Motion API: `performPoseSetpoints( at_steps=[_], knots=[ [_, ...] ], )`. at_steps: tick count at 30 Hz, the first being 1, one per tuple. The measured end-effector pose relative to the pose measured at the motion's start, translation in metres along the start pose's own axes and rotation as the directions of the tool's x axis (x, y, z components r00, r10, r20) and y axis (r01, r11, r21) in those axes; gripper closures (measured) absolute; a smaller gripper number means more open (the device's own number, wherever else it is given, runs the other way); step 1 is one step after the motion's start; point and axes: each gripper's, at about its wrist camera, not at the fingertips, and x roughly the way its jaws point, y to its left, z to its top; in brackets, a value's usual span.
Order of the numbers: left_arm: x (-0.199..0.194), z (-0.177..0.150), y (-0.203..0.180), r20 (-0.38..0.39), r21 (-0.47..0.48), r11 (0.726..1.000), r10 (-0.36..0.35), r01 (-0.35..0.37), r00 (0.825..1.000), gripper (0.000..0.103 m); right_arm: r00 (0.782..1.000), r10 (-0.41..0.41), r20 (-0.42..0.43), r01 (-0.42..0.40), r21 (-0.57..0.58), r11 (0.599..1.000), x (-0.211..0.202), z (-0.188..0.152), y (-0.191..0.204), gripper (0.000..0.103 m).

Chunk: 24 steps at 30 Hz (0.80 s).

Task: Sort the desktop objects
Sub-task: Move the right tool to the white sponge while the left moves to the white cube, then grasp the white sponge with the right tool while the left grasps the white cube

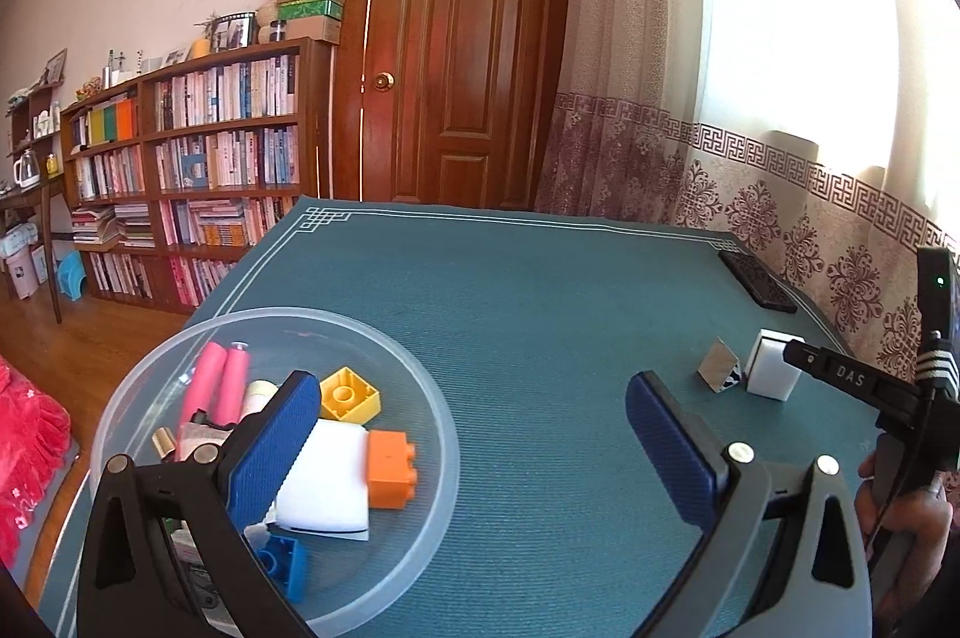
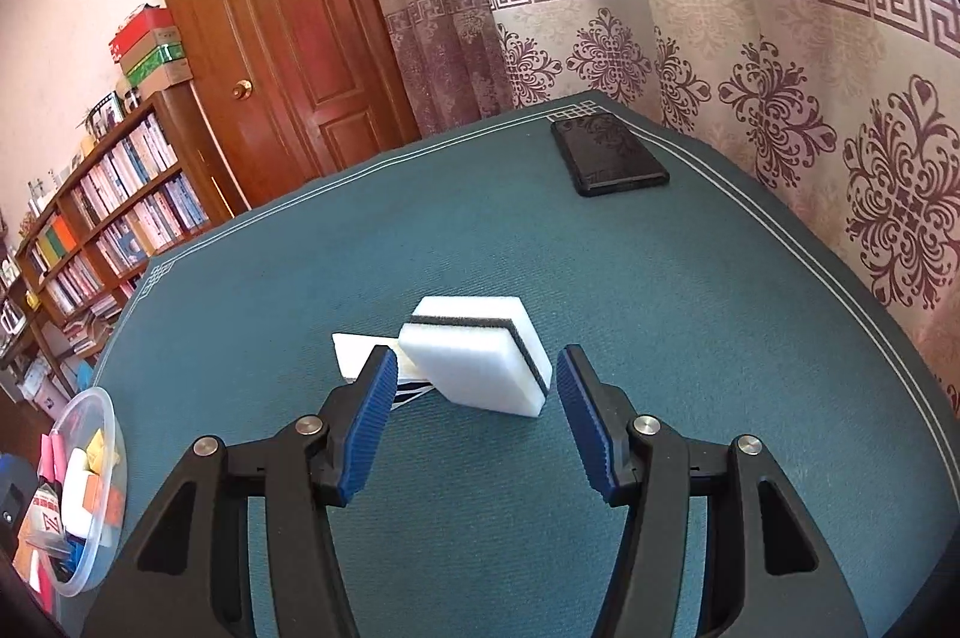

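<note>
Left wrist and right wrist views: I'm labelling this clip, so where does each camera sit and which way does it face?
Left wrist: on the left gripper, facing across the table over the plastic bowl; its open fingers and a hand show.
Right wrist: on the right gripper, facing the white sponge and phone; only its open fingers show.
Shared: sponge, bowl, phone, door.

You have a clear round plastic bowl [image 1: 432,410] at the near left of the teal mat. In it lie a yellow brick [image 1: 350,394], an orange brick [image 1: 391,468], a blue brick [image 1: 282,566], a white sponge [image 1: 324,488] and two pink cylinders [image 1: 217,386], loosely heaped. Out on the mat, well apart from the bowl, a white sponge with a dark middle layer [image 2: 480,356] stands tilted on edge, touching what looks like a small folded card [image 2: 354,355] just beside it.
</note>
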Motion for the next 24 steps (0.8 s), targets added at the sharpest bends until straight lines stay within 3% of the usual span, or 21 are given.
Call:
performPoseSetpoints(
  at_steps=[7, 10, 17, 19, 21, 24],
  knots=[
    [0.015, -0.002, -0.029, -0.05, 0.047, 0.998, -0.04, 0.043, 0.998, 0.001, 0.995, 0.093, -0.033, -0.093, 0.004, 0.996, 0.013, 0.004, -0.003, 0.044],
    [0.022, -0.002, -0.038, -0.068, 0.056, 0.997, -0.052, 0.056, 0.996, 0.001, 0.997, 0.067, -0.04, -0.068, -0.026, 0.997, 0.02, 0.006, 0.003, 0.037],
    [0.043, -0.004, -0.059, -0.131, 0.063, 0.993, -0.094, 0.103, 0.987, 0.001, 0.997, -0.016, -0.081, 0.014, -0.028, 1.0, 0.044, 0.009, -0.008, 0.036],
    [0.05, -0.005, -0.064, -0.149, 0.062, 0.992, -0.1, 0.11, 0.984, 0.001, 0.995, 0.009, -0.101, -0.009, -0.001, 1.0, 0.048, 0.008, -0.016, 0.038],
    [0.057, -0.005, -0.071, -0.166, 0.056, 0.991, -0.113, 0.124, 0.98, 0.001, 0.994, 0.037, -0.101, -0.037, -0.004, 0.999, 0.045, 0.009, -0.017, 0.05],
    [0.067, -0.003, -0.085, -0.185, 0.055, 0.987, -0.14, 0.153, 0.973, 0.001, 0.997, 0.008, -0.075, -0.011, -0.034, 0.999, 0.037, 0.01, -0.015, 0.051]
  ],
)
